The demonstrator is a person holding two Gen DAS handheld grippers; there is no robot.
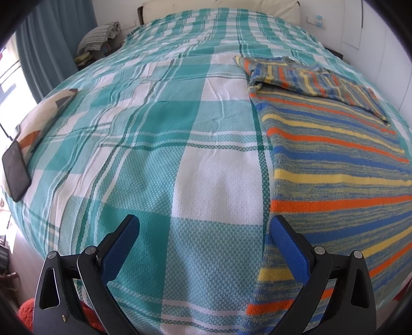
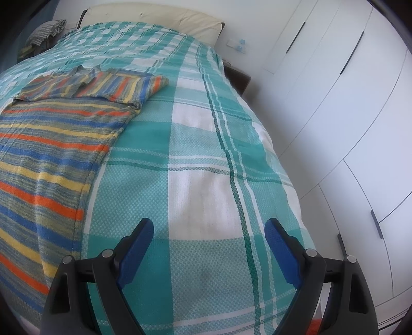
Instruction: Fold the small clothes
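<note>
A striped knit garment (image 1: 334, 159) in blue, orange, yellow and grey lies flat on the bed, with its sleeves folded across the top end. In the left wrist view it fills the right side. In the right wrist view the garment (image 2: 51, 144) fills the left side. My left gripper (image 1: 206, 221) is open and empty, just above the bedspread at the garment's left edge. My right gripper (image 2: 208, 226) is open and empty, over bare bedspread to the right of the garment.
The bed carries a teal and white plaid bedspread (image 1: 154, 154). A dark phone (image 1: 15, 170) lies on a patterned cushion at the bed's left edge. A white wardrobe (image 2: 347, 128) stands right of the bed. A cream headboard (image 2: 154, 15) is at the far end.
</note>
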